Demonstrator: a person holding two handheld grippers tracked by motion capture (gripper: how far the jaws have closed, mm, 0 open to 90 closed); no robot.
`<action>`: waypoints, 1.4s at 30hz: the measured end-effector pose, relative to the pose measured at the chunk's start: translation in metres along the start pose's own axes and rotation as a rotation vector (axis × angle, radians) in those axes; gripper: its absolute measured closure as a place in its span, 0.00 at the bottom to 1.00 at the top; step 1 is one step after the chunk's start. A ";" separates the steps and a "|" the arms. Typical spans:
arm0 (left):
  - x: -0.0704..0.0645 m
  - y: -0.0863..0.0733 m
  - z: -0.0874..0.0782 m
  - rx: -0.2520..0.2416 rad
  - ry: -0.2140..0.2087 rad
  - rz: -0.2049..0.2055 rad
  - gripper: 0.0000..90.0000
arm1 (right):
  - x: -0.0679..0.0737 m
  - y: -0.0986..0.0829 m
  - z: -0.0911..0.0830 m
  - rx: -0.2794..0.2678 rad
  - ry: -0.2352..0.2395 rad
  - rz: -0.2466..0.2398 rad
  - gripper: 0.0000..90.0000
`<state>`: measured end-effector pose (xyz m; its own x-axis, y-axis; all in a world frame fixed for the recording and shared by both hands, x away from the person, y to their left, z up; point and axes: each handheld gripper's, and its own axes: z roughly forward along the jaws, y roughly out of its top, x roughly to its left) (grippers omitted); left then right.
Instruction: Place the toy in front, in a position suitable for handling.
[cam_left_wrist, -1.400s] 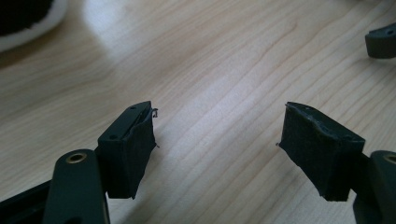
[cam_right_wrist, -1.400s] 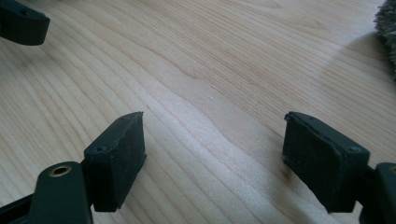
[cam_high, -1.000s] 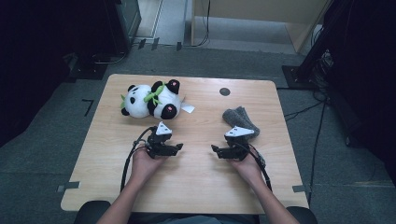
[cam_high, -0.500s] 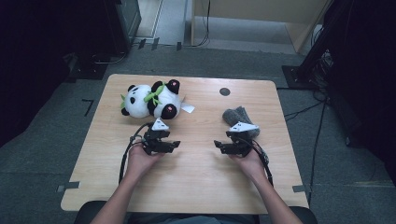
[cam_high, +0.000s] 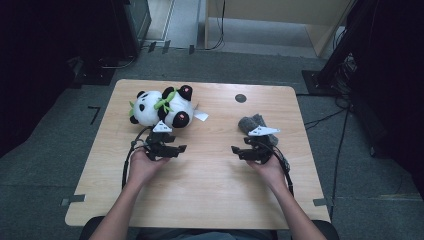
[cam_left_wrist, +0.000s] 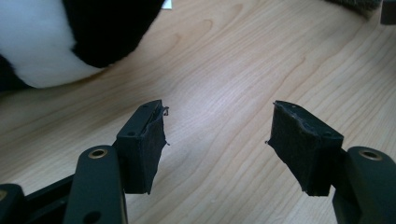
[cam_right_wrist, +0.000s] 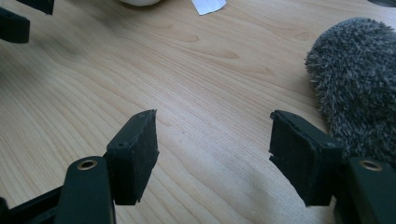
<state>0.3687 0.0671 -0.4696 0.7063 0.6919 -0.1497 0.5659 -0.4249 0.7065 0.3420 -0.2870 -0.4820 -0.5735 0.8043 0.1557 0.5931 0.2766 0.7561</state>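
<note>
My left gripper spread, empty, near the black-and-white plush panda. Right gripper spread too, fuzzy grey sock just beside it.

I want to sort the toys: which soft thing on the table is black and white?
The panda plush, near the left gripper; the other is plain grey.

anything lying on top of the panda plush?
On the panda plush there is a green leaf-like piece, apparently part of the toy. A white tag lies beside it on the table. Whatever sits beneath the plush is covered.
</note>
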 end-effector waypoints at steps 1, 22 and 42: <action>0.001 0.002 -0.002 -0.004 0.005 0.008 0.39 | 0.000 0.000 0.000 0.005 -0.002 -0.001 0.37; 0.039 0.023 -0.029 -0.034 0.078 0.009 0.46 | -0.012 0.008 -0.002 -0.018 -0.006 -0.014 0.42; 0.068 0.049 -0.048 -0.046 0.186 0.022 0.52 | -0.019 0.008 -0.006 -0.028 -0.001 -0.006 0.46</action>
<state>0.4237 0.1212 -0.4120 0.6249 0.7807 -0.0063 0.5285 -0.4170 0.7395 0.3544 -0.3034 -0.4754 -0.5763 0.8033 0.1502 0.5737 0.2669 0.7744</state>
